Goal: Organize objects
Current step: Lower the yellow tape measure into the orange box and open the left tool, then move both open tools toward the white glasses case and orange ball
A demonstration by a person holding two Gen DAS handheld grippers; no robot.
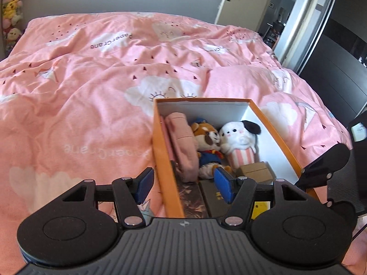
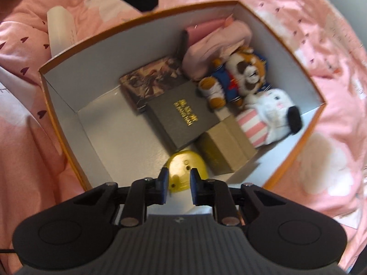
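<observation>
The right gripper (image 2: 177, 186) points steeply down into the orange box (image 2: 68, 135), its blue pads narrowly apart with nothing pinched between them; a yellow rounded object (image 2: 183, 163) lies on the white floor just beyond the tips. Beside it sit a tan carton (image 2: 226, 151), a dark book with gold lettering (image 2: 181, 116) and a picture-covered book (image 2: 153, 81). Further in lie a fox plush in blue (image 2: 238, 80), a white plush with a black ear (image 2: 275, 112) and a folded pink cloth (image 2: 211, 45). The left gripper (image 1: 183, 186) hangs over the box's near wall, fingers wide apart and empty. The box rests on a pink duvet (image 1: 91, 91); a white tube (image 2: 60, 27) lies outside it.
</observation>
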